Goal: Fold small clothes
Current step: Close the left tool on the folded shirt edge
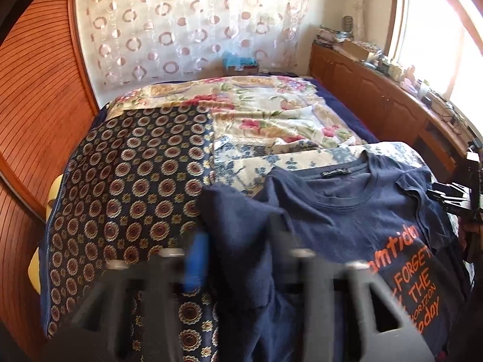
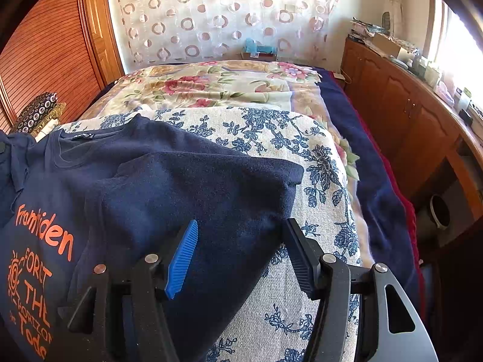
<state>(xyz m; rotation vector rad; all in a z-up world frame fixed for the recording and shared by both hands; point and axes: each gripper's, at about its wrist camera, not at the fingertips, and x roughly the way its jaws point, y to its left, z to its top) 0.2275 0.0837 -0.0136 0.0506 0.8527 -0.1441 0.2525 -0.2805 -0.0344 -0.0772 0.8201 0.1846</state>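
Observation:
A navy T-shirt (image 1: 347,211) with orange lettering lies face up on the bed. It also shows in the right wrist view (image 2: 126,163). My left gripper (image 1: 238,232) is blurred, its jaws apart, with the shirt's left sleeve (image 1: 238,211) lying between the fingers. My right gripper (image 2: 238,226) is open, its blue pad (image 2: 182,256) and black finger (image 2: 299,250) on either side of the right sleeve (image 2: 217,187), which is folded inward. The right gripper shows at the right edge of the left wrist view (image 1: 446,196).
The bed carries a blue-flowered white cloth (image 2: 286,138), a floral blanket (image 1: 271,108) and a dark medallion-patterned cover (image 1: 135,181). A wooden cabinet (image 2: 407,114) with clutter runs along the right. A wooden slatted wall (image 1: 39,105) stands left. A curtain (image 1: 187,24) hangs behind.

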